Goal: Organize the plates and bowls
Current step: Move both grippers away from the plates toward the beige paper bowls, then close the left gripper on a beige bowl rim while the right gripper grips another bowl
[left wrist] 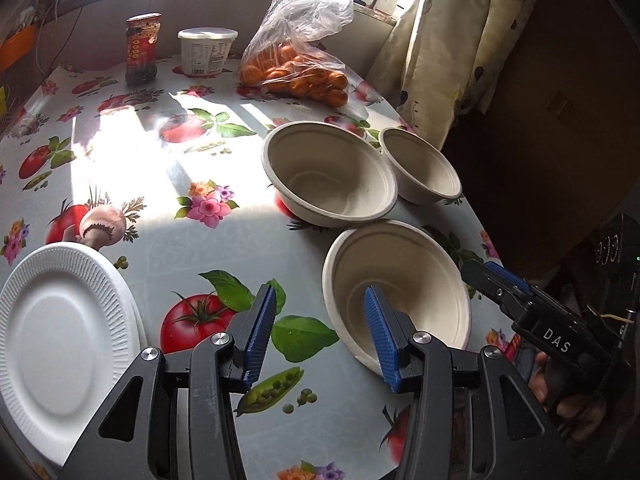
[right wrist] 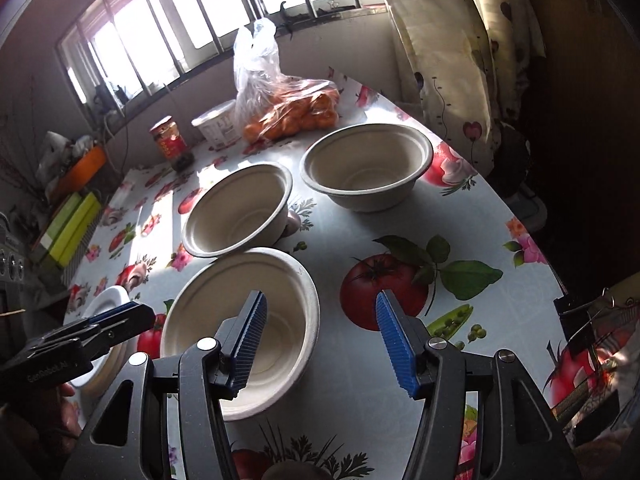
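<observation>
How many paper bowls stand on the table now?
3. One bowl is nearest the grippers, one just behind it, one farther right, near the curtain. None seems hidden.

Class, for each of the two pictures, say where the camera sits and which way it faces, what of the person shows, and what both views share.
Left wrist: on the left gripper, looking down across the table; plate at left, right gripper and a hand at right.
Right wrist: on the right gripper, facing the window; left gripper at left.
Shared: three bowls, nearest bowl, oranges.
</observation>
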